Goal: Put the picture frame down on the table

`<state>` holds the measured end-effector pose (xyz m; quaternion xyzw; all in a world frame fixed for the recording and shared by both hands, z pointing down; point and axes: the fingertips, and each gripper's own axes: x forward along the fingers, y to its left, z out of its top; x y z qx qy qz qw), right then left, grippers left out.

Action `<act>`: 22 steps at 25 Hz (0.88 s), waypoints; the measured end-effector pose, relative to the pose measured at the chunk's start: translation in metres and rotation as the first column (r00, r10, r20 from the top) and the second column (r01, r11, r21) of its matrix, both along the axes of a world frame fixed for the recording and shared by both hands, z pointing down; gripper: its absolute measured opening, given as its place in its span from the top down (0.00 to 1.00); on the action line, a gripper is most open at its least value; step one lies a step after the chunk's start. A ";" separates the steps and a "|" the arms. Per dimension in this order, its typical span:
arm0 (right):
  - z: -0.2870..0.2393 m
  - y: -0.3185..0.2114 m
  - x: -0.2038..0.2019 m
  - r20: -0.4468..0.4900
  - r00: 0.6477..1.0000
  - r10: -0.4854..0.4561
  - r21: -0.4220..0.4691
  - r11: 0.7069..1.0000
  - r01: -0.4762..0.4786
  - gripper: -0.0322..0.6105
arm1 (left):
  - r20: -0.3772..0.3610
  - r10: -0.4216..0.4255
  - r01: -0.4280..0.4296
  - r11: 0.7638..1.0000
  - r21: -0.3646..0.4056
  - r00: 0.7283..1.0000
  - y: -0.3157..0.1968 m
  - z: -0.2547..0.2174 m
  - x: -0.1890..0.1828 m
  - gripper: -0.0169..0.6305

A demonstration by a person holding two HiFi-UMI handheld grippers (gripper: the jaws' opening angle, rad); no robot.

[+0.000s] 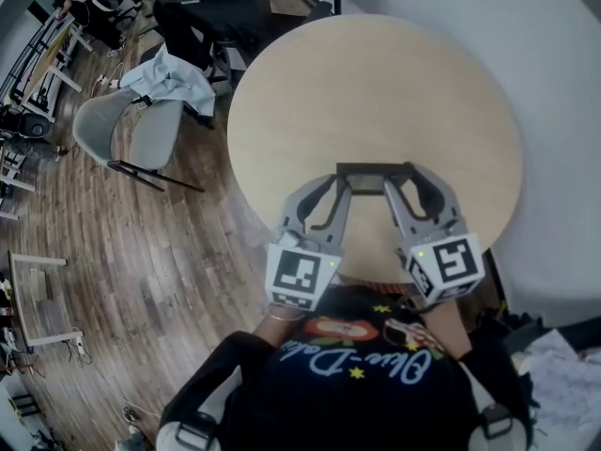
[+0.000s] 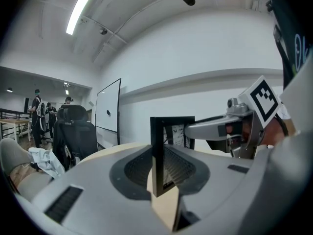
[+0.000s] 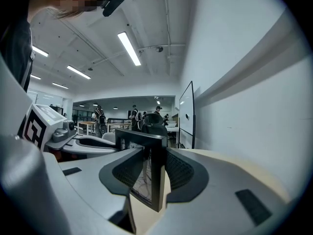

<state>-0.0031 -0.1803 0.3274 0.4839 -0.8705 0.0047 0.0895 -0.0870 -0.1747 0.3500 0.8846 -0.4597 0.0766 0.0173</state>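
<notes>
left gripper (image 1: 336, 182): jaws clamped on left side of picture frame (image 1: 374, 170). frame upright, over near edge of table (image 1: 376, 92), can't tell if bottom is touching yet. right gripper (image 1: 406, 178): jaws clamped on right side. guessing the two-sided grip keeps it level and steady for setting down, no tipping.

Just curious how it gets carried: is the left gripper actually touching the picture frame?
Touching. The left gripper view shows the jaws of the left gripper pinching the frame, pads against both faces.
</notes>
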 end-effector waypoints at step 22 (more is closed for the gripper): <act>0.084 -0.050 0.038 -0.026 0.999 -0.032 -0.225 0.974 0.026 0.74 | 0.061 0.003 0.009 0.983 -0.184 0.998 -0.041 0.086 0.038 0.86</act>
